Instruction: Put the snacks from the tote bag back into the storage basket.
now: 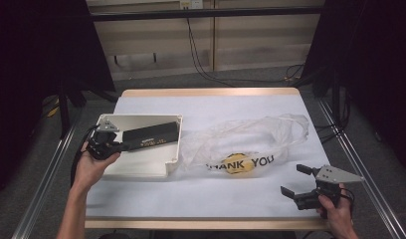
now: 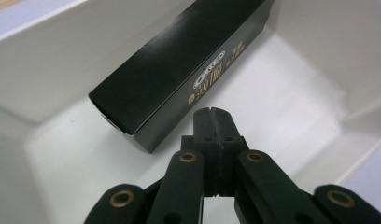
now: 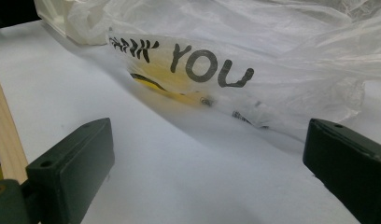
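The black box (image 1: pixel 150 136) lies inside the white tray (image 1: pixel 141 167) at the left of the bench (image 1: pixel 211 199), slanting across it from near-left to far-right; the left gripper (image 2: pixel 212 122) sits just beside the box's near end inside the tray, its jaws pressed together with nothing between them, so the box looks set down and let go; that part of the work seems done. To the right of the tray the clear plastic bag (image 1: pixel 251 139) printed THANK YOU sprawls across the middle of the bench, one edge draped against the tray's wall; something yellow (image 3: pixel 174 84) shows through it, though what it is I cannot tell. The right gripper (image 1: pixel 295 179) waits near the bench's right front, jaws well apart and empty, pointed at the bag; whatever remains probably concerns that bag.
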The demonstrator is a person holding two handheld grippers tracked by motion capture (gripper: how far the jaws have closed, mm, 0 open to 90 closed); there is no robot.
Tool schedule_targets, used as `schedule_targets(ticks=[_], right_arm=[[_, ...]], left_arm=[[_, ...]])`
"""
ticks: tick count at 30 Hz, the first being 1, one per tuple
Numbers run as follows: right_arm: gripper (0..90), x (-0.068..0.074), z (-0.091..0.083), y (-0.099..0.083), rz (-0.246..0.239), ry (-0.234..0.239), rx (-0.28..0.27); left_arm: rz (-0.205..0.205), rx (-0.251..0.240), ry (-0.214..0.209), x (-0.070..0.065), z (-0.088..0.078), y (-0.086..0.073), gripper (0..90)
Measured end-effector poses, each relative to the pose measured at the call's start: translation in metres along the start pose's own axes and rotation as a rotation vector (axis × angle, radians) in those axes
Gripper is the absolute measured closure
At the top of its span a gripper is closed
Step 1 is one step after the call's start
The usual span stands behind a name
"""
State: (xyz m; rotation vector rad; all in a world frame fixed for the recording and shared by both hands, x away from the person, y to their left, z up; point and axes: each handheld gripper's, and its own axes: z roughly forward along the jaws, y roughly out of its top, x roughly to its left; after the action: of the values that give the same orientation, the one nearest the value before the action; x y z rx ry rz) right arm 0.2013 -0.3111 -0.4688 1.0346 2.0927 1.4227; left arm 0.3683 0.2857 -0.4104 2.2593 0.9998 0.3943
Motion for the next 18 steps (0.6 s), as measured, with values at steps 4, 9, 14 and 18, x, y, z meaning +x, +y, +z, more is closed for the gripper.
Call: schedule_targets(ticks=[4, 9, 14, 18], right_arm=[[1.5, 0.001, 0.0, 0.0, -0.004, 0.004, 0.003], [1.5, 0.0, 0.002, 0.0, -0.006, 0.006, 0.006], [1.5, 0.0, 0.002, 0.001, -0.005, 0.003, 0.009], [1.5, 0.0, 0.002, 0.0, -0.007, 0.003, 0.01]], left_arm=[[-0.061, -0.004, 0.026, 0.006, 0.016, -0.011, 90.0], [-0.083, 0.007, 0.027, 0.01, 0.032, -0.017, 90.0], [-0.107, -0.005, 0.04, 0.013, 0.044, -0.013, 90.0], [-0.093, 0.012, 0.021, 0.011, 0.051, -0.01, 90.0]])
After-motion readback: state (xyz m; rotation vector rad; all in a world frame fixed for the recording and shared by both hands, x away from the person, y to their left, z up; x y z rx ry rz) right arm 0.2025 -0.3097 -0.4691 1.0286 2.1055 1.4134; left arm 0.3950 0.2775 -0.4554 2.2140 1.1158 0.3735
